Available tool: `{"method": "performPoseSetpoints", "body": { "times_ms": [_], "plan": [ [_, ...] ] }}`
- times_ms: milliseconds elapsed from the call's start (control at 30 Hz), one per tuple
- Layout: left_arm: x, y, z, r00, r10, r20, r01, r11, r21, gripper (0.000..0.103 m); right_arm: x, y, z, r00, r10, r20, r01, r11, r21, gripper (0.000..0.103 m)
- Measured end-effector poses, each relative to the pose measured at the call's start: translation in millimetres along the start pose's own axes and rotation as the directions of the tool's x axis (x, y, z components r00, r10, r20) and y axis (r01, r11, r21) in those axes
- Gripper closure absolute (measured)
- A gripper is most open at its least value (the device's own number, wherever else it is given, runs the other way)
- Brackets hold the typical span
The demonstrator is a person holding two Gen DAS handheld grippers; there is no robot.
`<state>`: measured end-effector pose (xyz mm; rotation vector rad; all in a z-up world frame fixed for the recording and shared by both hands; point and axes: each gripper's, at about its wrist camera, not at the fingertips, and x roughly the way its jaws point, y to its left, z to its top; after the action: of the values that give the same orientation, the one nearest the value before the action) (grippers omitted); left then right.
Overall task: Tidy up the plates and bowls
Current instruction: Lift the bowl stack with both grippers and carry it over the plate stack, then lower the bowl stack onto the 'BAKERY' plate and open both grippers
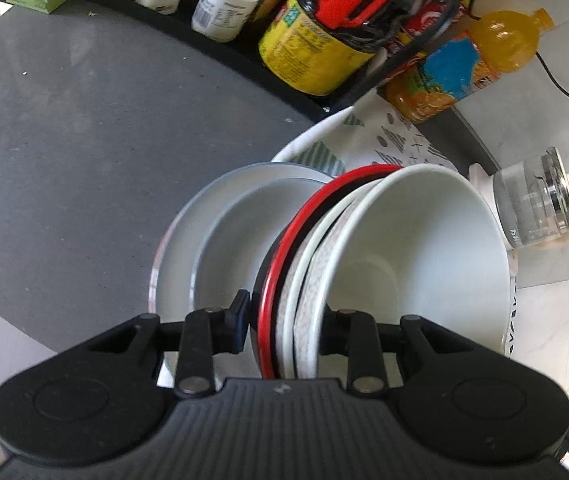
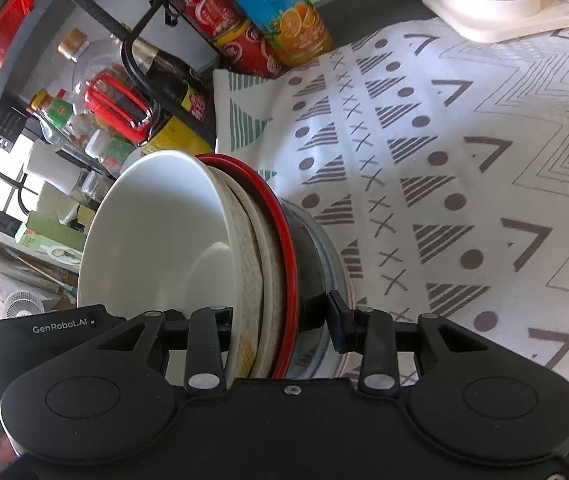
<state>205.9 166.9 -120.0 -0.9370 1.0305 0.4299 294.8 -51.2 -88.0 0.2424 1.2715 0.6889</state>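
A nested stack of bowls is gripped from two sides. The white bowl [image 1: 416,240] is innermost, then a speckled bowl [image 1: 312,280], a cream one and a red-rimmed black bowl [image 1: 280,264]. My left gripper [image 1: 286,318] is shut across the stacked rims. My right gripper [image 2: 280,320] is shut across the opposite rims, around the white bowl [image 2: 156,232] and the red-rimmed black bowl [image 2: 304,256]. Pale grey-blue plates [image 1: 188,248] lie directly under the stack, and their edge [image 2: 338,268] shows beneath the black bowl. Whether the bowls rest on them I cannot tell.
A patterned cloth [image 2: 444,160] covers the counter on the right, with a dark grey counter [image 1: 64,140] to the left. A black wire rack [image 1: 304,20] of bottles and jars stands behind. An orange juice bottle [image 1: 464,64], red cans [image 2: 220,20] and a glass kettle [image 1: 536,204] stand nearby.
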Motion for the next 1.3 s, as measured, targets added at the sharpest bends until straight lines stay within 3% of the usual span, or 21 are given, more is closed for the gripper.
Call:
{"method": "performPoseSetpoints", "body": {
  "times_ms": [433, 867, 1100, 1200, 1300],
  "plan": [
    [8, 12, 13, 0.999, -0.021, -0.030, 0.022, 0.999, 0.027, 0.074, 16, 8, -5, 0.999, -0.037, 0.000, 0.037, 0.998, 0.046, 0.067],
    [11, 10, 27, 0.997, -0.045, -0.065, 0.051, 0.993, 0.105, 0.073, 14, 16, -11, 0.995, -0.065, 0.069, 0.059, 0.994, 0.091, 0.057],
    [5, 4, 31, 0.998, -0.015, -0.057, 0.024, 0.987, 0.161, 0.061, -5, 17, -14, 0.988, -0.077, 0.136, 0.058, 0.988, 0.140, 0.051],
    [-1, 0, 31, 0.999, -0.006, -0.039, 0.013, 0.984, 0.176, 0.052, -13, 17, -15, 0.987, -0.056, 0.149, 0.031, 0.986, 0.166, 0.044],
    [-8, -4, 30, 1.000, 0.000, -0.025, 0.005, 0.983, 0.181, 0.045, -20, 21, -16, 0.982, -0.079, 0.169, 0.055, 0.989, 0.140, 0.031]
  ]
}}
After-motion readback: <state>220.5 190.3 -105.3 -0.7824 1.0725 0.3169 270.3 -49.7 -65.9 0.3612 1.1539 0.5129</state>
